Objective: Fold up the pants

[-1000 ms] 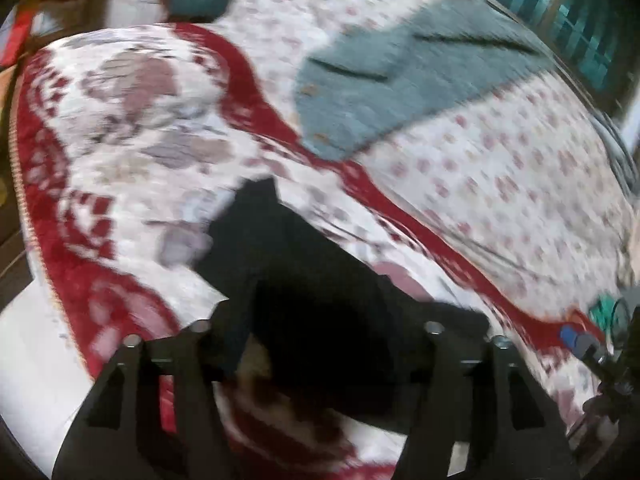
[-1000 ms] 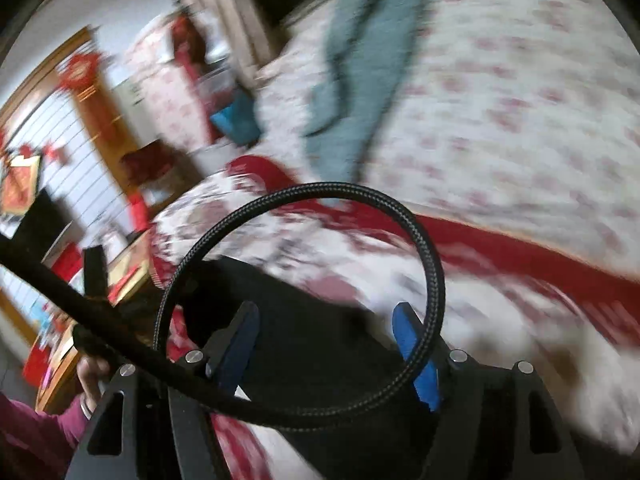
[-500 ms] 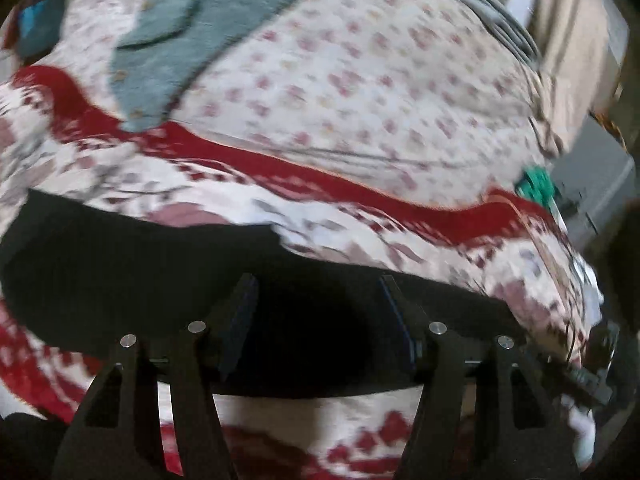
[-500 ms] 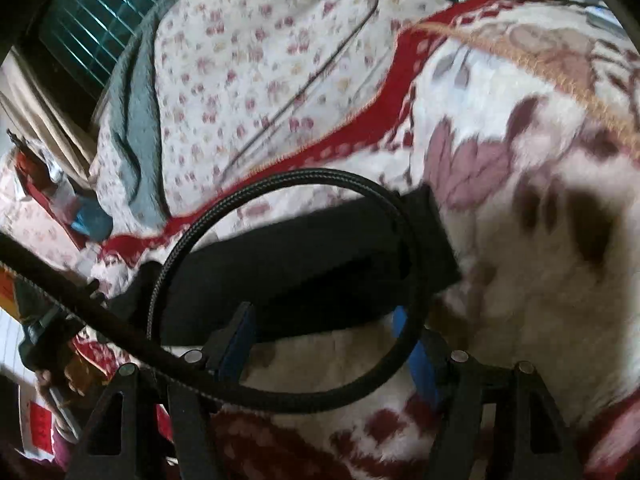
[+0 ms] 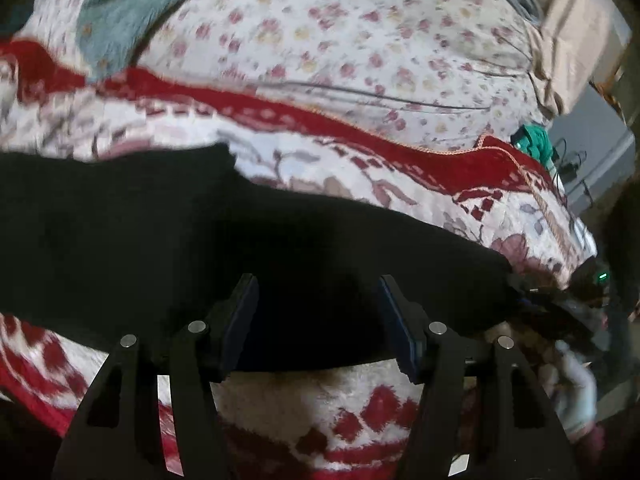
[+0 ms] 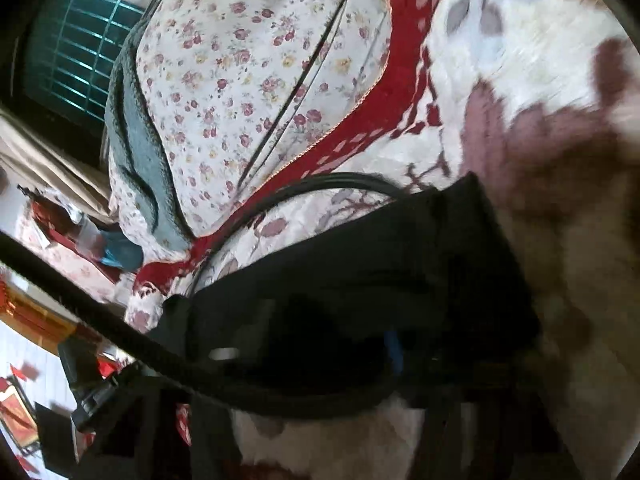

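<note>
Now left gripper (image 5: 318, 320) gapes over black pants (image 5: 160, 240); right gripper (image 6: 320, 356) has just been closing, grasping them.

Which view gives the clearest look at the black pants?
The left wrist view: the black pants stretch as one long band across the red-patterned blanket, both long edges visible. The right wrist view shows only one end, partly hidden behind a looping cable.

bed (image 5: 400, 40): floral sheet | on it: red-white blanket (image 5: 360, 152), grey-green cloth (image 5: 120, 20), black pants (image 5: 160, 232)
</note>
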